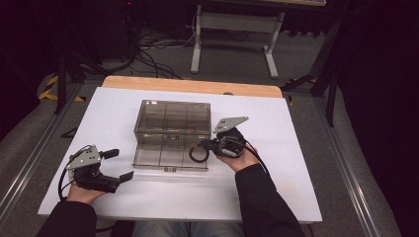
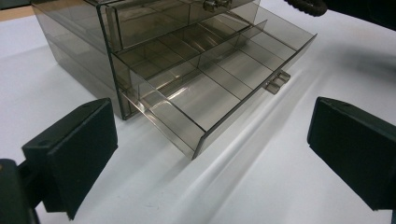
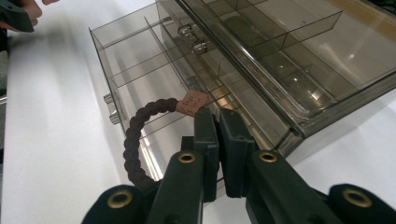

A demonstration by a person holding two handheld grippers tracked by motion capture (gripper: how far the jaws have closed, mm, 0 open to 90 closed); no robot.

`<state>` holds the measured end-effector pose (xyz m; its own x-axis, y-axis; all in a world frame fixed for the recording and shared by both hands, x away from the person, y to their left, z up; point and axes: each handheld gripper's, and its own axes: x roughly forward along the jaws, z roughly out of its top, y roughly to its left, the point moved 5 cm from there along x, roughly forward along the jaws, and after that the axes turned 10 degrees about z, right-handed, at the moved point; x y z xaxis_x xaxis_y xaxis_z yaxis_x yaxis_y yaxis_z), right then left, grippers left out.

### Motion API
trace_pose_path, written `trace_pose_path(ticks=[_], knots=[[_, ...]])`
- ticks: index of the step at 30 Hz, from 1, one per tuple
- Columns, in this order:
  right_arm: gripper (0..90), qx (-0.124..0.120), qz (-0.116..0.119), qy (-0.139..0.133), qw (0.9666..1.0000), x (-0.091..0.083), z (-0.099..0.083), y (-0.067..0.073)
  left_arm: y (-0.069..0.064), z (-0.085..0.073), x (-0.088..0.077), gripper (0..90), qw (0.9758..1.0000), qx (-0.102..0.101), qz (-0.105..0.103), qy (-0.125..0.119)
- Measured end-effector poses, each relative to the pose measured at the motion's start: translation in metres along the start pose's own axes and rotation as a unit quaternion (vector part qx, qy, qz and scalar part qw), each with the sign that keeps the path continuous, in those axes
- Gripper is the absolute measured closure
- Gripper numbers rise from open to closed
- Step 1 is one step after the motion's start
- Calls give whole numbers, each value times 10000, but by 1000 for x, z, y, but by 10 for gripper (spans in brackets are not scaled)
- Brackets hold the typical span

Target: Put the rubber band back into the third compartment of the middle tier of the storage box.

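Note:
A smoky clear drawer box (image 1: 170, 118) stands mid-table, its bottom drawer (image 1: 170, 160) pulled out toward me. The drawer's divided compartments (image 2: 219, 79) look bare. My right gripper (image 1: 203, 145) hovers over the drawer's right end, shut on a dark braided loop (image 1: 197, 154). In the right gripper view the loop (image 3: 133, 140) hangs left of the shut gripper (image 3: 217, 116), with a small pink tag (image 3: 193, 102) at the tips, above the drawer (image 3: 135, 70). My left gripper (image 1: 119, 164) rests open at the front left, apart from the drawer, nothing between its wide jaws (image 2: 212, 123).
The box sits on a white mat (image 1: 296, 163) over a wooden table (image 1: 192, 85). Bare mat lies in front of the drawer and to both sides. Beyond the table are a white desk frame (image 1: 232, 34) and cables (image 1: 153, 49) on the floor.

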<state>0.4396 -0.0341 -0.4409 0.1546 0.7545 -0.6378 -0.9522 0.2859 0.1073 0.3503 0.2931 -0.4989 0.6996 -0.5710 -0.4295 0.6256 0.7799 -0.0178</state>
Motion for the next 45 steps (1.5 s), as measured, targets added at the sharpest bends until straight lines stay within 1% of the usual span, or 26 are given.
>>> trace_pose_path(ticks=[5, 6, 7, 8, 9, 10, 13, 14, 15, 16, 25, 30, 37, 45], knots=[[870, -21, -12, 59, 10000, 7, 0, 0, 0, 0, 0, 24, 10000, -17, -13, 1], [870, -38, -25, 74, 10000, 8, 0, 0, -2, 0, 0, 24, 10000, -86, -38, 3], [870, -38, -35, 90, 9999, 9, 0, 0, -2, 0, 0, 24, 9999, -102, -45, -8], [870, -47, -30, 97, 9999, 10, 0, 1, -2, 0, 0, 24, 9999, -101, -44, -9], [870, -59, -33, 106, 9999, 12, 0, 1, -1, 0, 0, 24, 10000, -36, -26, 4], [870, -60, -32, 115, 9999, 13, 0, 1, -2, 0, 0, 24, 10000, -86, -40, 6], [870, -60, -38, 144, 9999, 16, -1, 1, -2, 0, 0, 24, 10000, -84, -40, 3], [870, -58, -39, 154, 9999, 17, -1, 1, -1, 0, 0, 24, 10000, -29, -21, 1], [870, -57, -30, 158, 9999, 18, -2, 1, 0, 0, 0, 24, 10000, -16, -18, 4], [869, -64, -31, 164, 9998, 19, -2, 1, -1, 0, 0, 24, 10000, -37, -26, 2], [869, -61, -10, 276, 9996, 30, -7, 1, 0, 0, 0, 24, 10000, -13, -13, 0], [868, -48, 10, 330, 9994, 35, -10, 1, 0, 0, 0, 24, 10000, -33, -36, 9], [866, -33, 14, 387, 9992, 37, -13, 1, 0, 0, 0, 24, 10000, -32, -32, 13], [848, 4, -8, 380, 9993, 37, -14, -1, 0, 0, 0, 24, 10000, -26, -33, 18]])
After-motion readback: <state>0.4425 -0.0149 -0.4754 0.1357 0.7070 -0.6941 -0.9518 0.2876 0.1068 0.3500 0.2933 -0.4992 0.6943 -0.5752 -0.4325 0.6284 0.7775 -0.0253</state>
